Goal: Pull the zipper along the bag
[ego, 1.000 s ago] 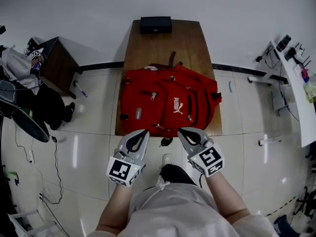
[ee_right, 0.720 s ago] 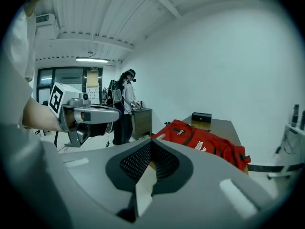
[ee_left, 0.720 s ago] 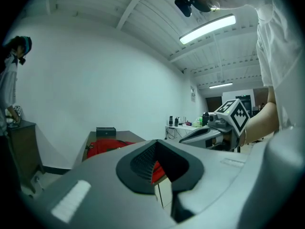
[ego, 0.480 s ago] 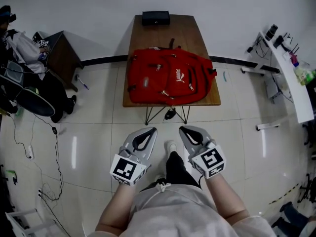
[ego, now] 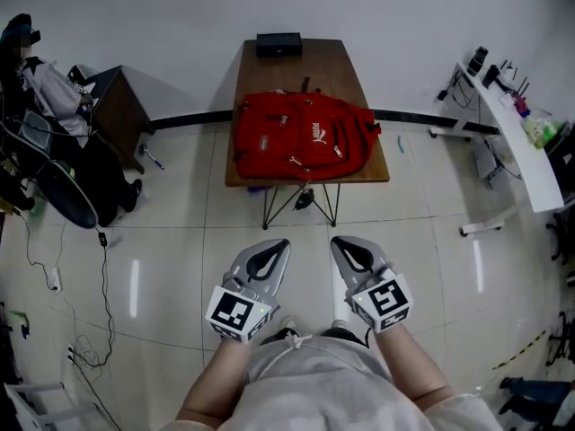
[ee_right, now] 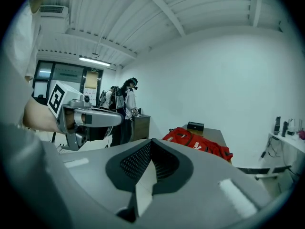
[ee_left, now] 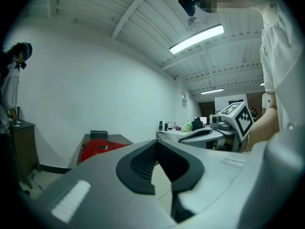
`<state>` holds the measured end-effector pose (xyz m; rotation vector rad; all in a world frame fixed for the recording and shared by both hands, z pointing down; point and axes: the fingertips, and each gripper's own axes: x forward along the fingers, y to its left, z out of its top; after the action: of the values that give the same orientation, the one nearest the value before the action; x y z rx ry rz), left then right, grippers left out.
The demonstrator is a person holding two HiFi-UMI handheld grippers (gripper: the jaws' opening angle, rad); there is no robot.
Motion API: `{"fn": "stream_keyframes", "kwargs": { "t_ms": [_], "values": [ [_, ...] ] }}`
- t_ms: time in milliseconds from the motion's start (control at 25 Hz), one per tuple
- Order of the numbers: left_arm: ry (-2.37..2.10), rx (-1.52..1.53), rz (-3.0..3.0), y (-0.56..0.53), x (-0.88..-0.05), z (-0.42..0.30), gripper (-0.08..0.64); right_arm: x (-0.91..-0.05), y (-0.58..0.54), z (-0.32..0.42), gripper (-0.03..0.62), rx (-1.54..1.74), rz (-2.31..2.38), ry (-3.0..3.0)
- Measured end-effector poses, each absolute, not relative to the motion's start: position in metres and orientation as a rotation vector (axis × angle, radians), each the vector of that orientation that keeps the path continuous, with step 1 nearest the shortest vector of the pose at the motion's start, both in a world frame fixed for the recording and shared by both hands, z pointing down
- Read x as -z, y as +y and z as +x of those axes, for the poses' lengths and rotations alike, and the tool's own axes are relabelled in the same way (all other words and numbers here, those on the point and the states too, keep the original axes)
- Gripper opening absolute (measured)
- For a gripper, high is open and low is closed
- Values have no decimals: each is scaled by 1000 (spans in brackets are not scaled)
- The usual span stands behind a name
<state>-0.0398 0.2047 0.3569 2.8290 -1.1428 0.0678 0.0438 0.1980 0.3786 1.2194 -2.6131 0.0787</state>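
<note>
A red backpack (ego: 301, 142) lies flat on a small wooden table (ego: 305, 65) far ahead of me. It shows small in the left gripper view as the red backpack (ee_left: 97, 147) and in the right gripper view as the red backpack (ee_right: 196, 140). My left gripper (ego: 278, 243) and right gripper (ego: 342, 241) hover side by side over the tiled floor, well short of the table and touching nothing. Both have their jaws together, with nothing between them. The zipper pulls are too small to make out.
A black box (ego: 278, 43) sits at the table's far end. A dark cabinet (ego: 112, 106) with bags and a person stands at the left. A white desk (ego: 512, 137) with small items lines the right. Cables (ego: 54, 268) trail over the floor at the left.
The person has stepped back from the table. The backpack has shrunk and moved up in the head view, and both grippers, once at the table's front edge, now hang over bare floor.
</note>
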Motion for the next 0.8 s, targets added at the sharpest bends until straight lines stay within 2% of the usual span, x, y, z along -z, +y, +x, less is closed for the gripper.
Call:
{"fn": "stream_keyframes", "kwargs": {
  "t_ms": [800],
  "values": [
    [-1176,-67,2808,244,-342,2,6,-350,235,72,6,41,1178,-2700]
  ]
}}
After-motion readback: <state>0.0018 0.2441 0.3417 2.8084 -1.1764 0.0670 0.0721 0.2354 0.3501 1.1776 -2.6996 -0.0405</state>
